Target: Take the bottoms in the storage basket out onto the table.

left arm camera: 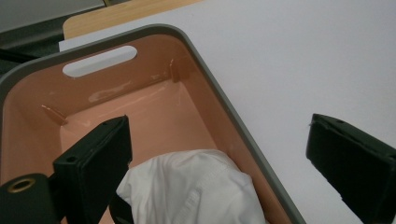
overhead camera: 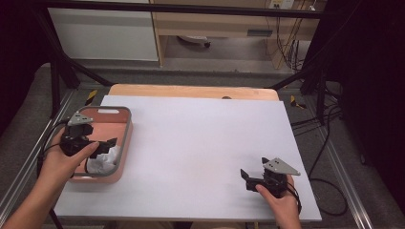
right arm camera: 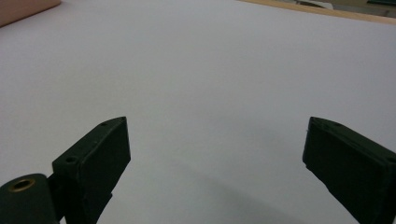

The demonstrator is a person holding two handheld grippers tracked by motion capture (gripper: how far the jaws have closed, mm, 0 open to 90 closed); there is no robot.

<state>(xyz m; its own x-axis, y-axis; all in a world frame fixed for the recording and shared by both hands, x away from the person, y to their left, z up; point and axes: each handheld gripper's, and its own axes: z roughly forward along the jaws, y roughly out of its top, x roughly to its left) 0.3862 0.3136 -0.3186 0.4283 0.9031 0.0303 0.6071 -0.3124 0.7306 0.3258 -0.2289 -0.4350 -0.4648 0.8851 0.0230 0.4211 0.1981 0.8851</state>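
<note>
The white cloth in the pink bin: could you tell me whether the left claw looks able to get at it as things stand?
Probably yes: the left claw hangs open just above the white cloth in the pink bin, with nothing between them.

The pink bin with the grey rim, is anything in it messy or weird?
A little. A crumpled white cloth lies bunched in the near end of the pink plastic bin with the grey rim, not folded. The left gripper hovers over it, jaws open. Nothing looks spilled or broken.
</note>
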